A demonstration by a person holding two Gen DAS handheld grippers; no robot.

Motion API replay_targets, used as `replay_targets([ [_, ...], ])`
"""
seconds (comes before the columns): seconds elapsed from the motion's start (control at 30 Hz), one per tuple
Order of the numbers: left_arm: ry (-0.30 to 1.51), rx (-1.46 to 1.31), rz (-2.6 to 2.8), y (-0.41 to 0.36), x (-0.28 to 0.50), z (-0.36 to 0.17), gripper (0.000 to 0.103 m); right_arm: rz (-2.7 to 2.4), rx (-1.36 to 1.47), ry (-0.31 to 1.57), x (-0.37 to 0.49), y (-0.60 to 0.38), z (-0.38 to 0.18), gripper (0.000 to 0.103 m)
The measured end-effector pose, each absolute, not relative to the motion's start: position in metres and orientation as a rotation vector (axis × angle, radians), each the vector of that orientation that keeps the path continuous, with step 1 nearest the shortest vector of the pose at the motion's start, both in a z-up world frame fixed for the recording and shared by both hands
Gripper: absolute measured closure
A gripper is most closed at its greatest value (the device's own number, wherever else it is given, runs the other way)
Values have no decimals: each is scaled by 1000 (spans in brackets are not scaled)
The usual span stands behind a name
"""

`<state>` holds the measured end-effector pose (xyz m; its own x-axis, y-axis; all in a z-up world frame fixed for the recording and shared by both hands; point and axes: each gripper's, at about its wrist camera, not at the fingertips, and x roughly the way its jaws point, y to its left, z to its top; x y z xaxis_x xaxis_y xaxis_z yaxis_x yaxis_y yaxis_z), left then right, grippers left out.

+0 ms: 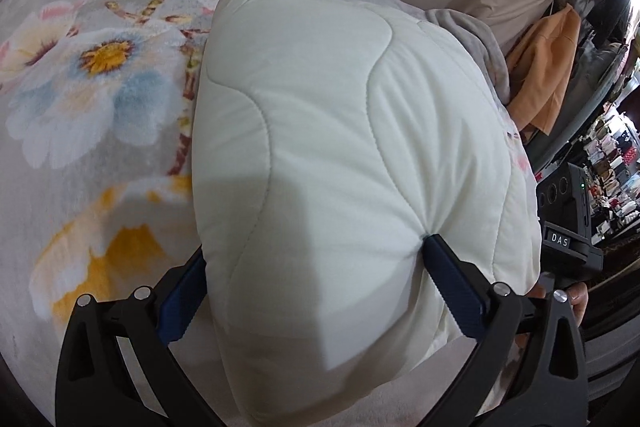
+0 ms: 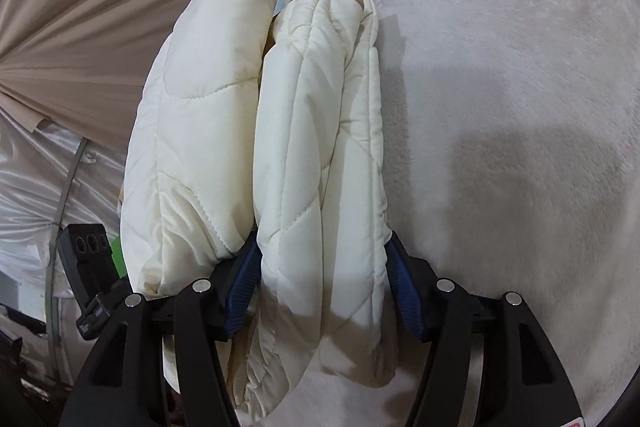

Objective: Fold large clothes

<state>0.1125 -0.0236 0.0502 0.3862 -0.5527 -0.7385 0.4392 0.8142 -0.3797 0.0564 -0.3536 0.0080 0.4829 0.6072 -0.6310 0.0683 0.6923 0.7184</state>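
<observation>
left gripper (image 1: 316, 263) is clamped on a thick fold of the white quilted coat (image 1: 340, 131), one pad dimpling the padding. right gripper (image 2: 320, 279) straddles a bunched stack of coat layers (image 2: 320, 155); its pads look to be pressing the sides, though the hold seems loose. the coat lies doubled on a floral blanket (image 1: 92, 75), so the folding looks well along, with a last fold or squaring-up left. farther right, a black device (image 1: 568, 227) reads "das".
</observation>
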Motion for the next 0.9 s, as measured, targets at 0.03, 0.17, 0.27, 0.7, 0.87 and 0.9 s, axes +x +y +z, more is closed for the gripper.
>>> replay_targets([
  [0.03, 981, -119, -621, -26, 113, 52, 5, 365, 759, 1031, 59, -355, 8, 44],
  [0.17, 944, -68, -577, -38, 117, 55, 5, 351, 759, 1030, 73, -354, 6, 53],
  [0.27, 915, -31, -556, -45, 120, 55, 5, 355, 773, 1027, 81, -353, 2, 60],
  [0.7, 920, -132, -628, -22, 144, 61, 5, 381, 795, 1000, 80, -355, -1, 52],
  [0.87, 891, -144, -676, -28, 155, 53, 5, 385, 808, 999, 86, -356, -3, 52],
  [0.9, 891, -147, -684, -28, 155, 54, 5, 388, 805, 997, 87, -355, -2, 55],
])
